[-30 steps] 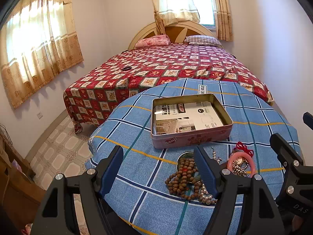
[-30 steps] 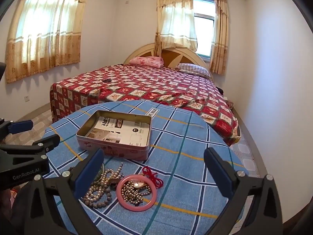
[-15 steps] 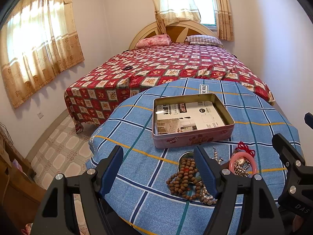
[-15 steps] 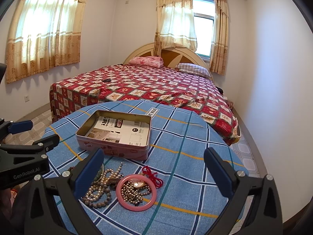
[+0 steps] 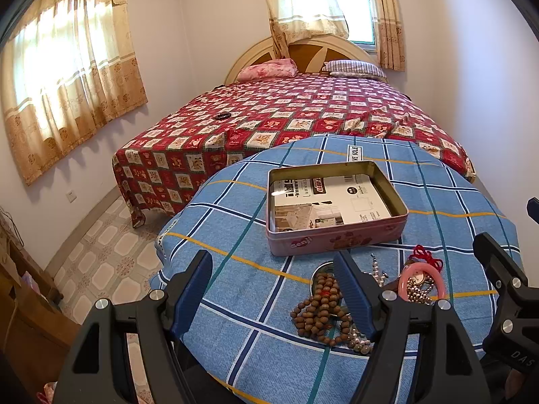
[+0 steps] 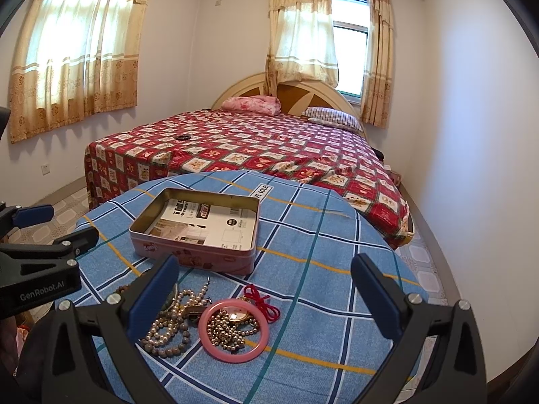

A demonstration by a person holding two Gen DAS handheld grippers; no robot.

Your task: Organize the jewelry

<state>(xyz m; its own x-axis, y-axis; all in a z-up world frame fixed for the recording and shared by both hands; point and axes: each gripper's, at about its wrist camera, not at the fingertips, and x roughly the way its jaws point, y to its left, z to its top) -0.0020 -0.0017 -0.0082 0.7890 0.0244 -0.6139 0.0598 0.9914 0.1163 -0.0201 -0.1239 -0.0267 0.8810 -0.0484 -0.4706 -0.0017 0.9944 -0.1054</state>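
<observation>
A pink tin box (image 5: 337,237) (image 6: 198,256) lies open on the round table, with printed paper inside. In front of it lies a jewelry pile: a brown wooden bead bracelet (image 5: 320,313), a pearl strand (image 6: 171,323), a pink bangle (image 6: 233,333) (image 5: 421,277) around silver beads, and a red cord knot (image 6: 261,301). My left gripper (image 5: 274,289) is open and empty, hovering just left of the brown beads. My right gripper (image 6: 266,296) is open and empty, above the bangle and the cord.
The table wears a blue checked cloth (image 6: 320,235) and drops off at its round edge on all sides. A bed with a red patchwork cover (image 6: 252,141) stands right behind it. Tiled floor (image 5: 107,252) lies to the left.
The left wrist view has shifted slightly; the tin and beads sit a little further right and lower. The right gripper has not visibly moved.
</observation>
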